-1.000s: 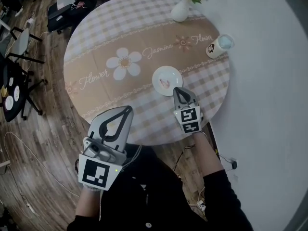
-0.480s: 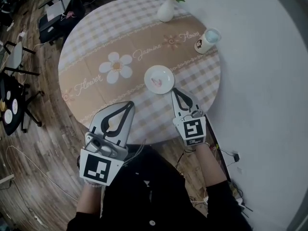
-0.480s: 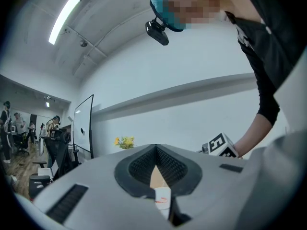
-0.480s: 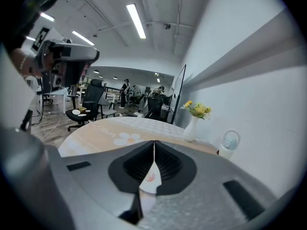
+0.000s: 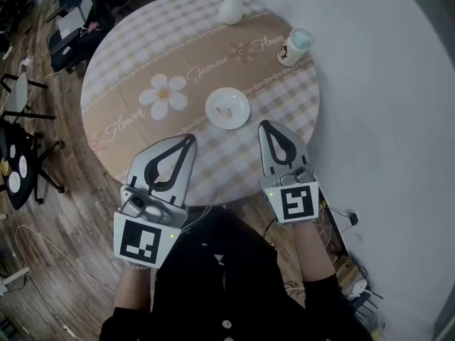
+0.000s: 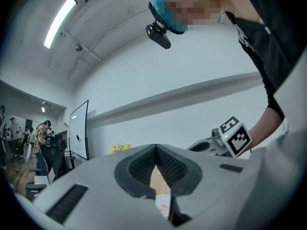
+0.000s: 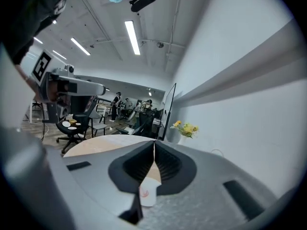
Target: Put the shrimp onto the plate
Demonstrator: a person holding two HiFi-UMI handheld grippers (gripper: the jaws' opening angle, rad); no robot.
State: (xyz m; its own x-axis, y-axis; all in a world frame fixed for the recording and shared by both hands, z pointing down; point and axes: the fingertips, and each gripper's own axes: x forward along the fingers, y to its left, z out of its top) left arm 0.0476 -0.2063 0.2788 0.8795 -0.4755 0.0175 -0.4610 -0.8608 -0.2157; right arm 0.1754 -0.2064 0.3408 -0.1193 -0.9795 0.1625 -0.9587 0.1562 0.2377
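A white plate [image 5: 227, 109] rests on the round checked table [image 5: 142, 55], and the small pink shrimp [image 5: 226, 111] lies on it. My right gripper [image 5: 264, 124] hovers just right of and nearer than the plate, shut with nothing held. My left gripper [image 5: 190, 138] is over the table's near edge, also shut and empty. Through the shut jaws in the right gripper view [image 7: 154, 143] the plate [image 7: 147, 193] shows below with the shrimp [image 7: 143, 192] on it. In the left gripper view [image 6: 156, 147] a strip of the plate [image 6: 163, 202] shows.
A white vase of yellow flowers [image 5: 232, 6] stands at the table's far edge, and a cup [image 5: 293, 47] at the far right. Office chairs [image 5: 21, 112] stand on the wooden floor to the left. A white wall [image 5: 384, 119] runs close along the right.
My right gripper has drawn back from the plate toward me and risen. The left gripper has held its place. The shrimp stays on the plate.
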